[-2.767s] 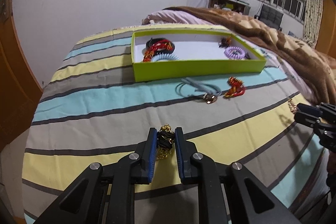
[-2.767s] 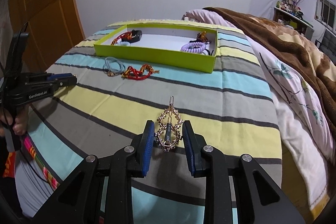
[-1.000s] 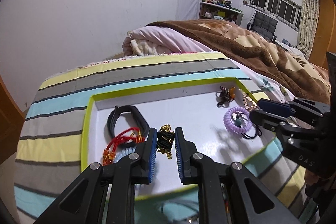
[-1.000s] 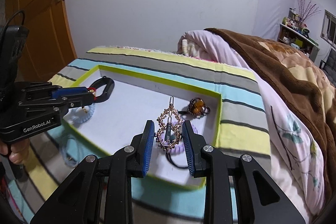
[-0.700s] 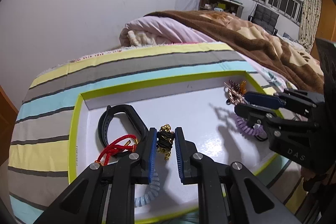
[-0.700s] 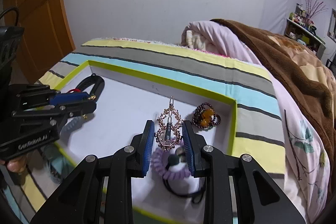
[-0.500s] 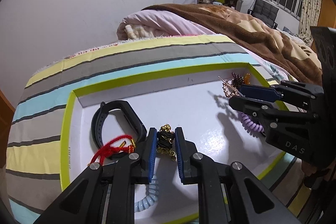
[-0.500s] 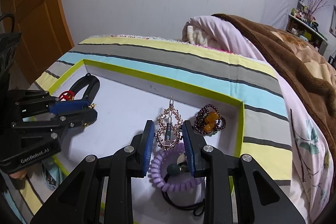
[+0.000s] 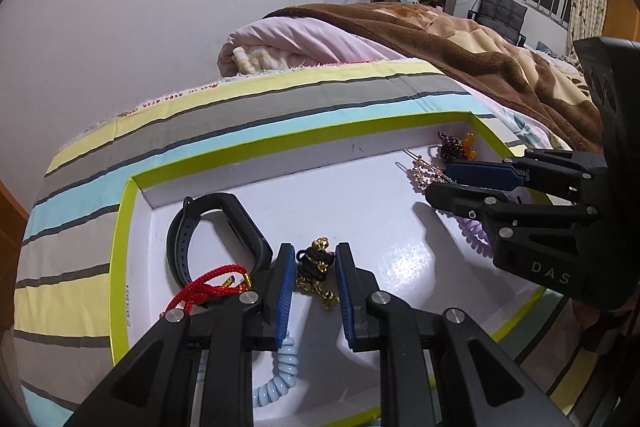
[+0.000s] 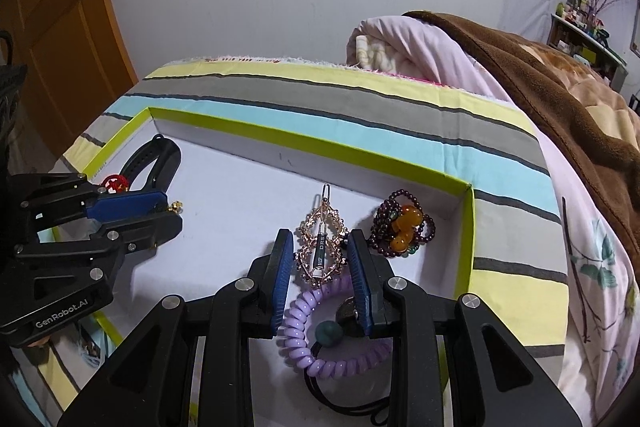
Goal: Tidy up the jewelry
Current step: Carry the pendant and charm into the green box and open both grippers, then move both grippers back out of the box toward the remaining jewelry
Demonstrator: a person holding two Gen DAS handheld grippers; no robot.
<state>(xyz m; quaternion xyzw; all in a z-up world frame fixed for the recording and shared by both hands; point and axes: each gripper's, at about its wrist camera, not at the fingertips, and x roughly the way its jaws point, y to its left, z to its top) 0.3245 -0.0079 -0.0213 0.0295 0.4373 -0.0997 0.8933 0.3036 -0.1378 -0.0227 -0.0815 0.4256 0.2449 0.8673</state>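
A lime-green box point(image 9: 120, 227) with a white floor point(image 10: 240, 211) lies on the striped bed. My left gripper point(image 9: 313, 267) is shut on a black and gold chain ornament point(image 9: 314, 265) low over the box's left half. My right gripper point(image 10: 320, 251) is shut on a rose-gold hair clip point(image 10: 322, 247) over the right half; the clip also shows in the left wrist view point(image 9: 424, 173). In the box lie a black wristband point(image 9: 216, 227), a red cord bracelet point(image 9: 204, 285), a pale blue coil tie point(image 9: 280, 367), a purple coil tie point(image 10: 320, 323) and a dark bead bracelet point(image 10: 400, 223).
The box sits on a striped sheet point(image 10: 320, 107). A pink quilt point(image 10: 420, 47) and a brown blanket point(image 10: 560, 99) are heaped at the back right. An orange door point(image 10: 48, 27) stands at the left. A white wall is behind the bed.
Both grippers have carried their pieces from the bare sheet forward over the box and lowered toward its floor. Both stay shut on their pieces.
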